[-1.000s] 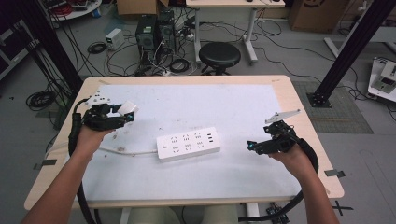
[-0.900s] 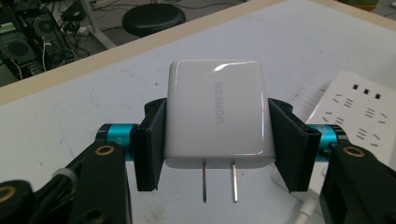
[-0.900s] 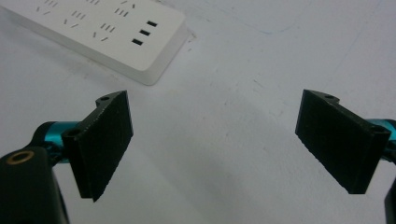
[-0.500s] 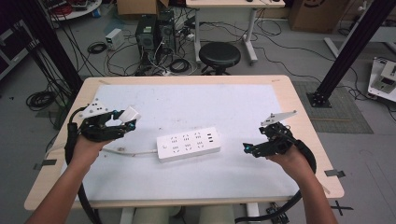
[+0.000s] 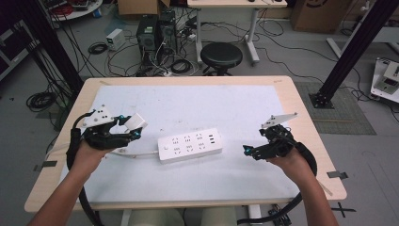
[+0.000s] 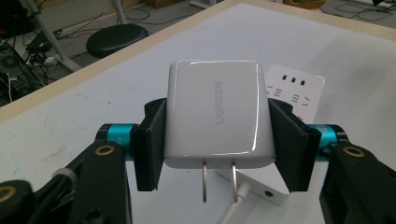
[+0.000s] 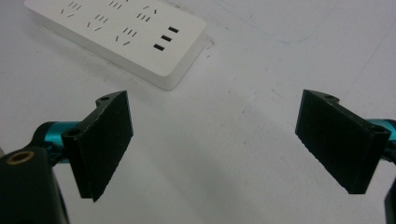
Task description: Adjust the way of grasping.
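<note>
The left claw (image 5: 133, 128) pinches a white charger block (image 6: 217, 114), its two black pads pressed flat against the block's sides. In the left gripper view the block sits square between the pads, grey lettering running up its face and two metal prongs (image 6: 219, 182) sticking out of its underside toward the camera. From the high view the charger (image 5: 137, 121) hangs in the air over the left part of the bench (image 5: 188, 101), just beside the left end of the power strip (image 5: 189, 145) but apart from it.

The power strip lies flat near the middle of the white bench top, long side running left to right and slightly tilted, sockets facing up. Its white cord (image 5: 136, 154) leaves the left end and trails along the surface beneath the left hand (image 5: 89, 155).

The right claw (image 7: 224, 140) is spread wide with nothing between its pads; in the right gripper view bare bench surface shows in the gap, and the near end of the strip (image 7: 126, 37), the one with three small dark slots, lies beyond the pads. From above, the right claw (image 5: 248, 150) sits low over the bench, to the right of the strip and pointing toward it, clear of its end.

Beyond the far edge of the bench a black round stool (image 5: 221, 55) stands on the floor among loose cables.
</note>
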Motion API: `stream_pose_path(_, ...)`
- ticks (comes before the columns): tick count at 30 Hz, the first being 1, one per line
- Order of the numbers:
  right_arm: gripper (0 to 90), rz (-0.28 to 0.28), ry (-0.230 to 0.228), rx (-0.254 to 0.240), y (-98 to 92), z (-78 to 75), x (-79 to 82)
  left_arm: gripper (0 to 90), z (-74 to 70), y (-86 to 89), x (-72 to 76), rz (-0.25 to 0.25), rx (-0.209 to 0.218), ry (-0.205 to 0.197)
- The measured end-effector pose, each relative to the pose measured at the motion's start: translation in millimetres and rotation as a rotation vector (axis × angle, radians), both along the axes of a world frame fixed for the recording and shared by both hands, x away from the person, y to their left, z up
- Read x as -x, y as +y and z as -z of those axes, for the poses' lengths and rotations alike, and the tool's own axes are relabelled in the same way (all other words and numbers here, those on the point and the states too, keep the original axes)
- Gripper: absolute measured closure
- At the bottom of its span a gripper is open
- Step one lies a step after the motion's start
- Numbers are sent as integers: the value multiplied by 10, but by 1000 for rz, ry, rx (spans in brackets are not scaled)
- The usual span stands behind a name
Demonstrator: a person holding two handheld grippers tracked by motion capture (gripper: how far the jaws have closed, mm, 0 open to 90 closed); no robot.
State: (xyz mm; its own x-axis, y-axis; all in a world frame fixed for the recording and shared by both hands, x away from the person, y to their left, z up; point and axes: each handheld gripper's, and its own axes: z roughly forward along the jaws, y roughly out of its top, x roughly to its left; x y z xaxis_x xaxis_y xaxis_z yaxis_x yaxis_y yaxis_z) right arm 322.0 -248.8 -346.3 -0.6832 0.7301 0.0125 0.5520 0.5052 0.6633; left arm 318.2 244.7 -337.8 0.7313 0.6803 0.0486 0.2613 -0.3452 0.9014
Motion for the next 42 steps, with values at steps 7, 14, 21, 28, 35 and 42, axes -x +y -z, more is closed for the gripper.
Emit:
stream_pose_path(7, 112, -13, 64, -15, 49, 27, -36, 426, 57, -75, 31, 73, -24, -11)
stream_pose_path(14, 112, -26, 86, -86, 82, -9, -69, 425, 66, -200, 70, 150, -48, -30)
stream_pose_path(21, 113, -52, 80, -77, 184, -32, -99, 425, 75, -256, 81, 202, -81, -50)
stream_pose_path(28, 113, -87, 127, -125, 313, -36, -131, 425, 102, -351, 118, 249, -81, -73)
stream_pose_path(35, 119, -118, 184, -213, 439, -61, -172, 425, 101, -453, 142, 294, -98, -100)
stream_pose_path(42, 156, -159, 225, -267, 598, -52, -186, 425, 150, -552, 140, 315, -106, -104)
